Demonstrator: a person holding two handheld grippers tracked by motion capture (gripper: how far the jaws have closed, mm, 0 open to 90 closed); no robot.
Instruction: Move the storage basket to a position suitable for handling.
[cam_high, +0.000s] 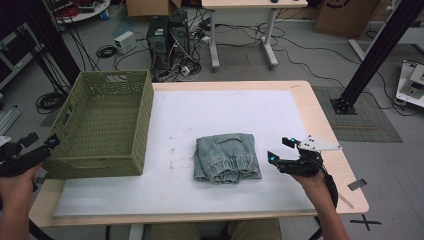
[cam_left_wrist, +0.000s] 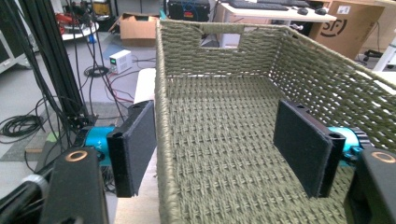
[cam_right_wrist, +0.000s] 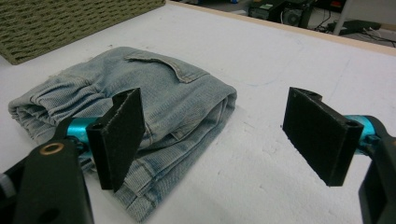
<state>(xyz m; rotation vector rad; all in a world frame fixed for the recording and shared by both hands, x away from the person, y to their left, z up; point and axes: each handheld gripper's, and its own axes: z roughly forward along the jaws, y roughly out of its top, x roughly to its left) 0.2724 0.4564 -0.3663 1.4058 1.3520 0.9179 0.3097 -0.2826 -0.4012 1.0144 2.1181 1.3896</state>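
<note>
A white rectangular mat (cam_high: 200, 115) lies on a pale wooden table (cam_high: 320, 115). A green woven rectangular basket (cam_high: 105, 120) stands on the table's left side, over the mat's left edge. A folded pair of light blue denim jeans (cam_high: 227, 157) lies on the mat to the right of the basket, nearer the front edge. The left gripper (cam_left_wrist: 215, 144) sits at the basket's near left corner, one jaw outside its left wall, one inside. The right gripper (cam_high: 283, 150) is just right of the jeans.
</note>
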